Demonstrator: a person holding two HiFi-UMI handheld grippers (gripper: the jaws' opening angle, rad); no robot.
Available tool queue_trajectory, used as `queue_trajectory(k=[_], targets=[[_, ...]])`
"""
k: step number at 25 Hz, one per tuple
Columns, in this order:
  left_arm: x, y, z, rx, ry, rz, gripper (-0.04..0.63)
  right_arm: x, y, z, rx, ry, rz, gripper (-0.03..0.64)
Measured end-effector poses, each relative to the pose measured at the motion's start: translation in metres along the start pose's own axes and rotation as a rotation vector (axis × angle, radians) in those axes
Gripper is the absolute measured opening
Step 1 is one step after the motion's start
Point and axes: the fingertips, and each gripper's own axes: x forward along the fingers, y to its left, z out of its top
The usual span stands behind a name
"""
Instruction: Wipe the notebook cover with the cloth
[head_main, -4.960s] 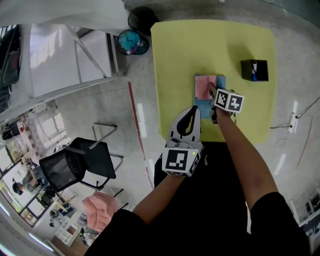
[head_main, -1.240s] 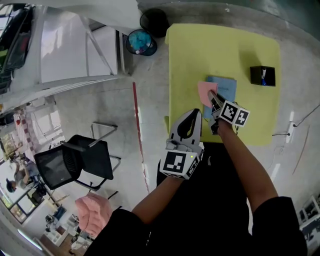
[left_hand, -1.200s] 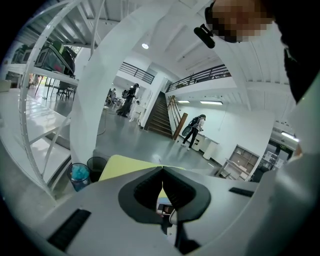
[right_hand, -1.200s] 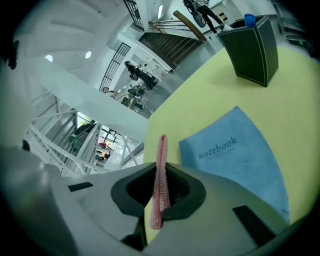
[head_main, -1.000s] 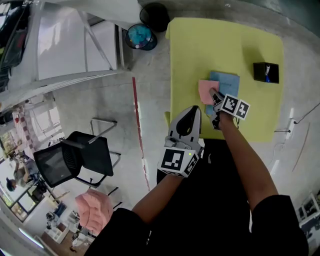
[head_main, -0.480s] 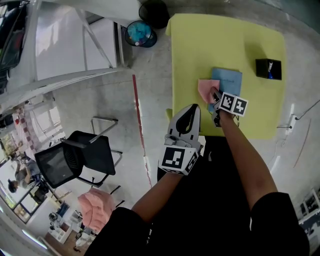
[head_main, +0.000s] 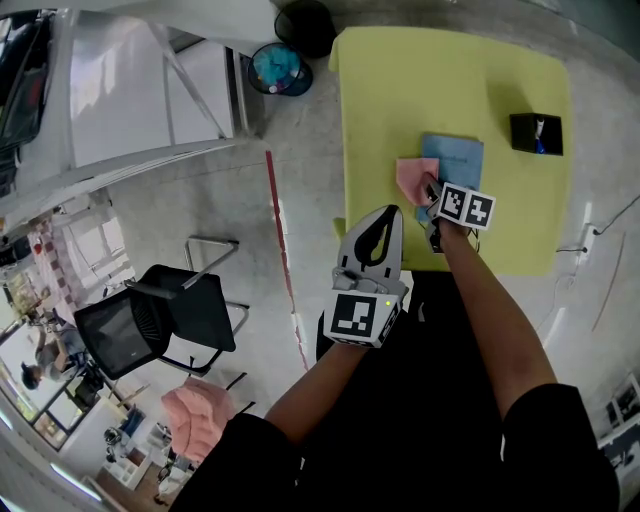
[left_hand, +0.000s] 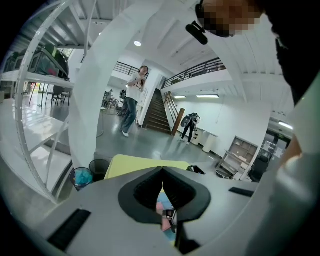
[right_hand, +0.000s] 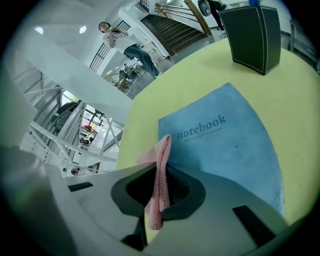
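Right gripper (right_hand: 161, 176) jaws clamped on pink cloth (right_hand: 162, 150); cloth sits at left edge of blue notebook (right_hand: 225, 142) on yellow counter (head_main: 400, 90). Left gripper (left_hand: 162, 186) jaws pressed together, nothing held, near-left of notebook.

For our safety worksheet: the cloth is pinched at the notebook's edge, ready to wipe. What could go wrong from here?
1. Nothing pins the notebook: the left gripper hangs shut and empty, away from it, so a wipe may drag the notebook along.
2. The right gripper pinches only a thin fold of the cloth; it might slip out, or the jaw tips might scrape the notebook.
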Motion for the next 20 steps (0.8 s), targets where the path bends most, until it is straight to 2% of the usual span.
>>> queue_trajectory(k=[10,14,20], targets=[[0.009,-0.022,0.004,0.026,-0.005,-0.009,0.015,-0.012,-0.016,0.006,0.004,0.006,0.006,0.037],[0.012,-0.025,-0.005,0.05,0.024,-0.012,0.015,-0.015,-0.022,0.006,0.005,0.003,0.011,0.037],[0.02,-0.037,0.0,0.044,0.011,-0.029,0.015,-0.016,-0.026,0.008,0.005,0.008,0.02,0.037]])
